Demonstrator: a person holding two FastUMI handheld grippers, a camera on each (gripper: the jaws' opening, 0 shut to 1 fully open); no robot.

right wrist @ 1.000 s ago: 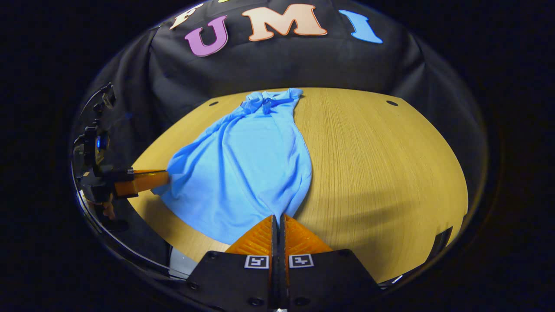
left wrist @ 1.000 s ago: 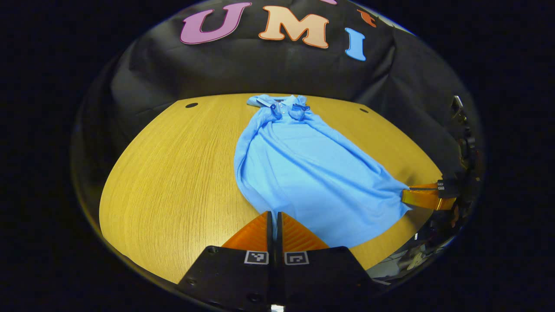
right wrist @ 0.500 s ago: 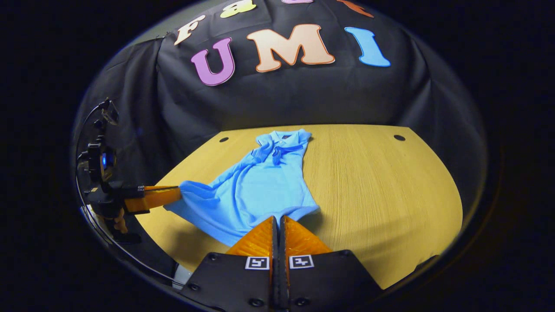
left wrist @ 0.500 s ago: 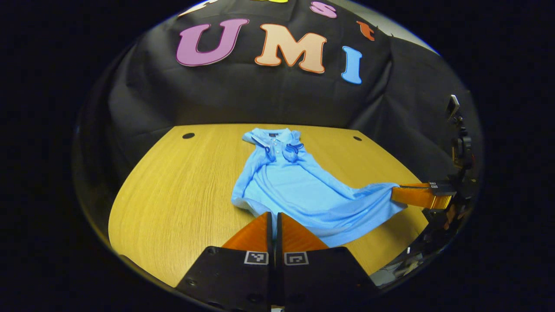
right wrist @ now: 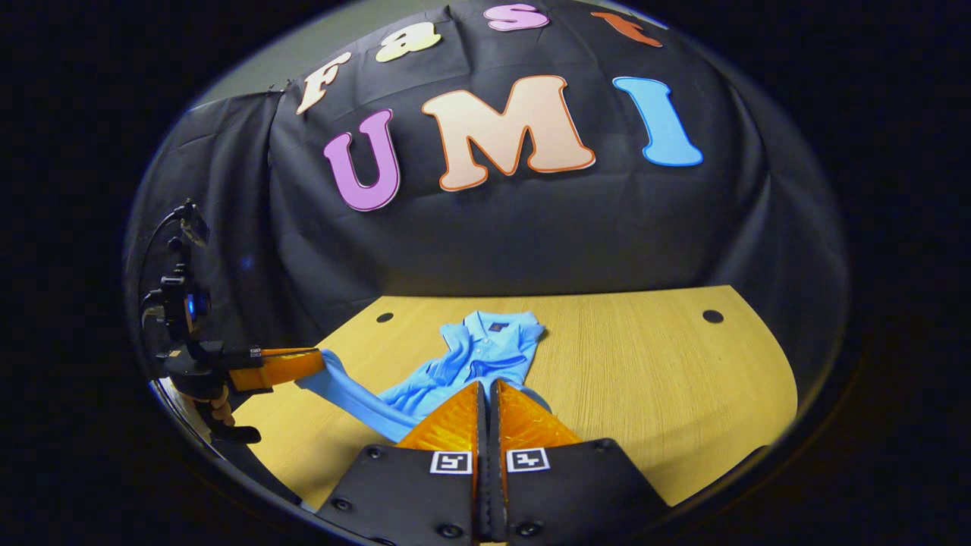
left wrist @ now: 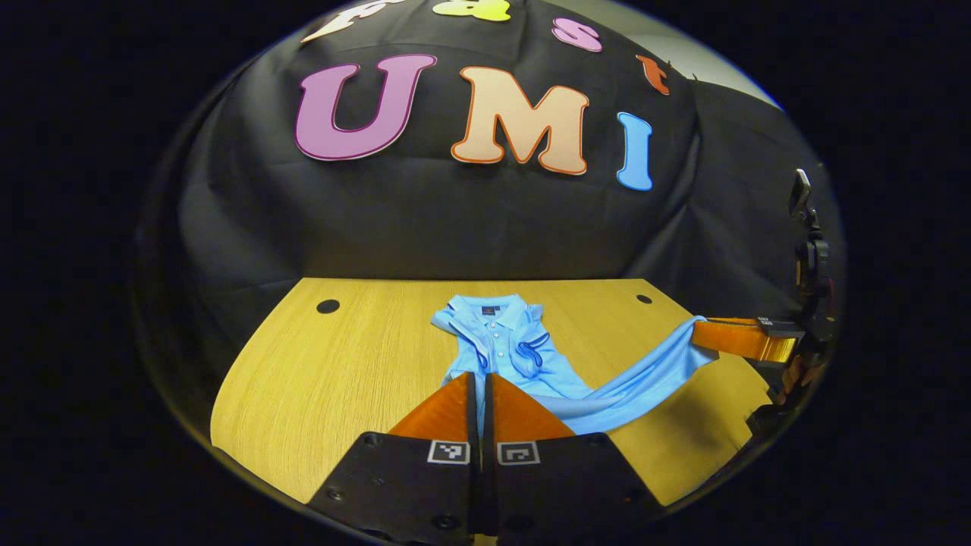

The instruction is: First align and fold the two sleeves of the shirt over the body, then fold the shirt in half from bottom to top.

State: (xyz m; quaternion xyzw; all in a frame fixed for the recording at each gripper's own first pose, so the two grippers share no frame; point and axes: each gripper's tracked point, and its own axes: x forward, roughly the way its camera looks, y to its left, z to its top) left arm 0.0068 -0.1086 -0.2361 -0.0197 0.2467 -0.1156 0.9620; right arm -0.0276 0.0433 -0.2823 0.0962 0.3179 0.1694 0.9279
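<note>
A light blue polo shirt (left wrist: 497, 340) lies on the wooden table (left wrist: 341, 364), collar at the far side, sleeves folded in. In the left gripper view my left gripper (left wrist: 478, 377) is shut on one corner of the hem. My right gripper (left wrist: 698, 334), off to the right, is shut on the other corner. The hem hangs stretched between them above the table. The right gripper view has the shirt (right wrist: 493, 349) with its collar ahead, my right gripper (right wrist: 488, 387) shut on the hem, and my left gripper (right wrist: 320, 362) at the left holding the raised edge.
Black cloth walls stand close behind the table (right wrist: 652, 371) and along its sides. Two small dark holes (left wrist: 328, 306) (left wrist: 644, 299) mark the far corners. A hand (right wrist: 220, 409) holds the left gripper at the near table edge.
Both grippers have lifted the hem off the table and carried it forward toward the collar. The flat body of the shirt has shortened as the lower part rises over it.
</note>
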